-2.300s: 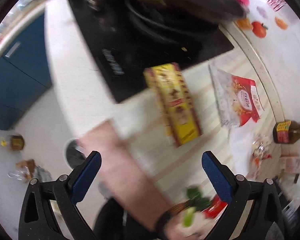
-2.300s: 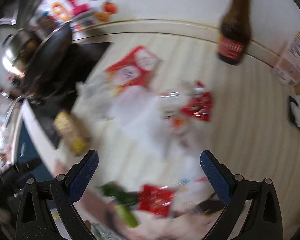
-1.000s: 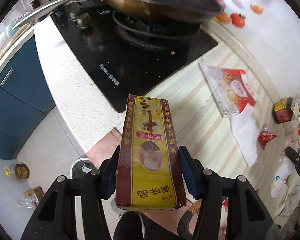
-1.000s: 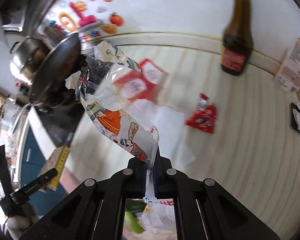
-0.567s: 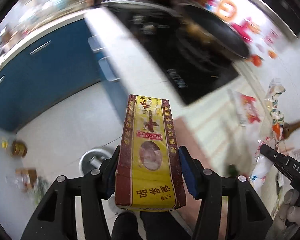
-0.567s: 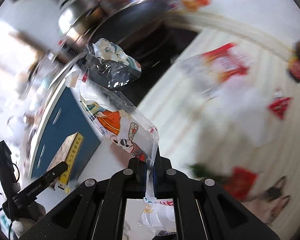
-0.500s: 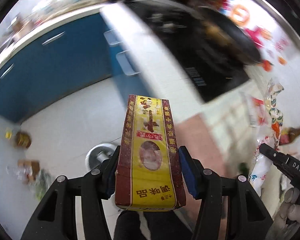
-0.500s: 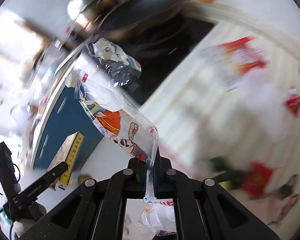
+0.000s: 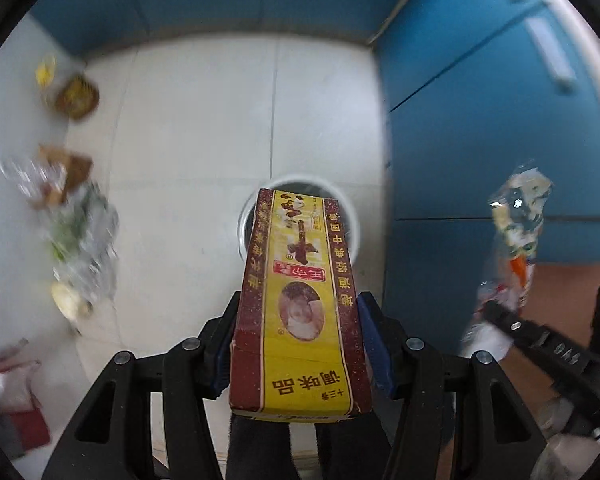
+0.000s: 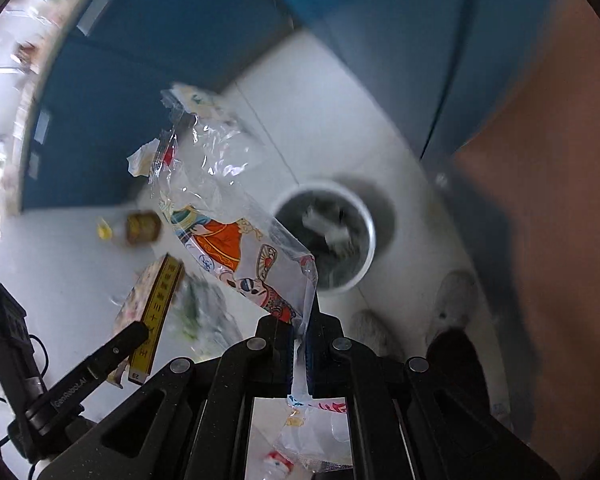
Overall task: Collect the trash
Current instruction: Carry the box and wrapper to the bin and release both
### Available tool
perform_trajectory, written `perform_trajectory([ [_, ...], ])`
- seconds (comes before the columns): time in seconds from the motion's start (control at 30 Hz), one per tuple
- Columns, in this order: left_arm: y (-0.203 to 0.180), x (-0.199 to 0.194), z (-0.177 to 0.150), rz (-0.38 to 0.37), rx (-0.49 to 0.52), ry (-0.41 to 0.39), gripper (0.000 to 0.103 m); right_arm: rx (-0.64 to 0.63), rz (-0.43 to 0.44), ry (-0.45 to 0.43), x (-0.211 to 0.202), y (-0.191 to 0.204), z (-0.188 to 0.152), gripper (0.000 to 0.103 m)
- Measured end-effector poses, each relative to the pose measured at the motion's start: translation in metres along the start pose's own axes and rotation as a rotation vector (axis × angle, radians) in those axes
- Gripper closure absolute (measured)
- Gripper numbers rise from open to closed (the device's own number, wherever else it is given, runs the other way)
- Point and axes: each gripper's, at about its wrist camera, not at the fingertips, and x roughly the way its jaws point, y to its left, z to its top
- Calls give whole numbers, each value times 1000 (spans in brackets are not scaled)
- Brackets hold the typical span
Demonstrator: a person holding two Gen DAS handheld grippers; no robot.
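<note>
Left wrist view: the left gripper (image 9: 298, 344) had its jaws clamped on the sides of the box (image 9: 298, 300), which stuck out straight ahead between them. Its far end sat right over the bin (image 9: 300, 184) on the floor (image 9: 196, 120), so I'd say this piece was basically at the drop point, just not let go. Off to the right of the jaws the right gripper (image 9: 500, 320) poked in with the wrapper (image 9: 516, 232) dangling from it. Well off to the left there was a blurry heap of junk (image 9: 72, 224) and a small jar (image 9: 76, 96) on the floor. Blue cabinets (image 9: 480, 100) filled the right side and the back.

Right wrist view: the right gripper (image 10: 300, 344) had its jaws pinched tight on the bottom edge of the wrapper (image 10: 228, 216), which flopped up and to the left. The bin (image 10: 370, 224) sat just ahead and a bit right of the jaws, with some stuff already in it, too blurry to name. The box (image 10: 156, 304) in the left gripper (image 10: 112, 344) showed at lower left. A shoe (image 10: 456, 300) stood right of the jaws, close to the bin.

My read: both pieces were carried over but neither was binned. Nothing blocked the opening. The floppy wrapper might drift wide, and the heap on the floor looked like more to collect.
</note>
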Motion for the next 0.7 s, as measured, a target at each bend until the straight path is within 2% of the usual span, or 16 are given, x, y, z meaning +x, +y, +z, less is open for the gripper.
perform_trajectory([
  [0.1,30,84,16,-15,-54,62,52,7,-24,83,102,-13,16,99],
  [0.27,67,213,37,-52,-101,156,51,27,-74,166,249,-46,44,99],
  [0.4,88,264,46,-97,-135,206,47,38,-79,229,314,-68,61,99],
  [0.53,88,271,47,-106,-139,229,43,-17,-120,260,345,-69,72,97],
  [0.57,85,267,48,-85,-129,219,38,-33,-138,258,345,-68,73,88],
  [0.6,82,260,48,-74,-120,207,19,-38,-145,250,341,-70,76,66],
  [0.63,81,253,48,-74,-114,199,1,-38,-150,239,335,-70,76,53],
  [0.67,81,243,47,-67,-113,188,0,-40,-153,224,326,-69,77,32],
  [0.7,82,232,47,-55,-108,175,0,-45,-158,211,317,-66,78,28],
])
